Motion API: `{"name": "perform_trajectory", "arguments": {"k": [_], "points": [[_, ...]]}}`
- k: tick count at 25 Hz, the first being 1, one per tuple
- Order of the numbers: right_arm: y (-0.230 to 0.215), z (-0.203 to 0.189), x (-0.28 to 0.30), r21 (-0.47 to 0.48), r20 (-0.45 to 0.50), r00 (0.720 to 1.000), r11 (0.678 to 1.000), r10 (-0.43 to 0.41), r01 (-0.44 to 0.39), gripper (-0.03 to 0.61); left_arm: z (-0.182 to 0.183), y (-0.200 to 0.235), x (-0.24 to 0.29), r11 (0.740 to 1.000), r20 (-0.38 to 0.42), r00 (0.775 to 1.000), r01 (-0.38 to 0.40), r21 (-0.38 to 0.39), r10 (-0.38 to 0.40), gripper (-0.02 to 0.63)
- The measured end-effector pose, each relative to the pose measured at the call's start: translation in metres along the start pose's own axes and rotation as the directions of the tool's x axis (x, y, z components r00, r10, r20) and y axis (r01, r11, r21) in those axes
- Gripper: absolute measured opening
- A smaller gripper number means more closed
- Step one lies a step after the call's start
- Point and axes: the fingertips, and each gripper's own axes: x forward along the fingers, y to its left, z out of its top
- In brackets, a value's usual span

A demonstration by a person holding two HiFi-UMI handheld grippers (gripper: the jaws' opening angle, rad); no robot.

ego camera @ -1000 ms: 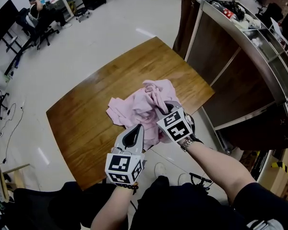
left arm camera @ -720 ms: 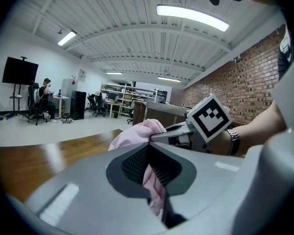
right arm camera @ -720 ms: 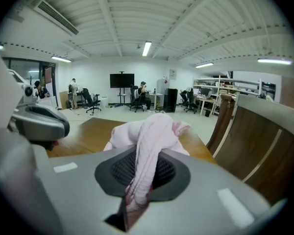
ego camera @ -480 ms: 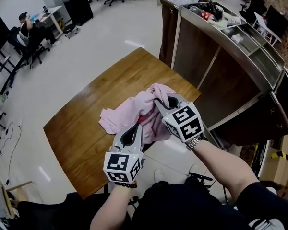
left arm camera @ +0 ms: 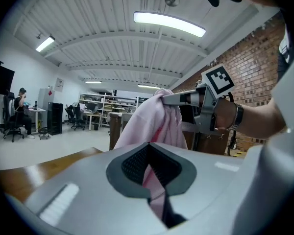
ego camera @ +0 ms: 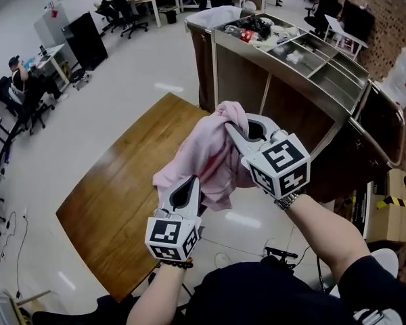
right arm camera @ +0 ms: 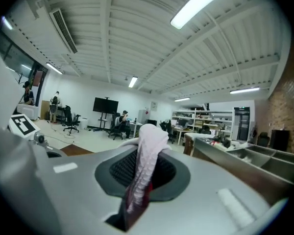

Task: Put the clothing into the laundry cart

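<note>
Dangling near the table's [ego camera: 108, 195] edge, the pink shirt [ego camera: 204, 156] is pinched low by the left gripper [ego camera: 192, 181], clamped high by the right gripper [ego camera: 229, 124], cart [ego camera: 294, 80] close behind.

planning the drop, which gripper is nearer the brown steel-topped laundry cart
Right. The right gripper, shut on the pink cloth garment, is near the front of the laundry cart; the left gripper, gripping it lower, sits farther back.

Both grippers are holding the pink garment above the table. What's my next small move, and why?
Probably swing the pink garment right, toward the laundry cart, at this height. The left gripper and right gripper are both shut on it, it hangs above the wooden table, and the cart stands just beyond the table's right edge.
</note>
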Motion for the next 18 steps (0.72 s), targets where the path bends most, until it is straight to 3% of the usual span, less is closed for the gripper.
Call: {"name": "perform_trajectory", "arguments": {"k": [9, 18], "points": [[-0.050, 0.108, -0.140, -0.065, 0.095, 0.974, 0.975, -0.206, 0.212, 0.041, 0.047, -0.087, 0.012, 0.987, 0.025, 0.986, 0.163, -0.005, -0.163, 0.000], [-0.127, 0.143, -0.261, -0.112, 0.122, 0.906, 0.902, -0.404, 0.417, 0.041, 0.056, -0.183, 0.069, 0.943, 0.052, 0.942, 0.332, -0.011, -0.331, 0.000]]}}
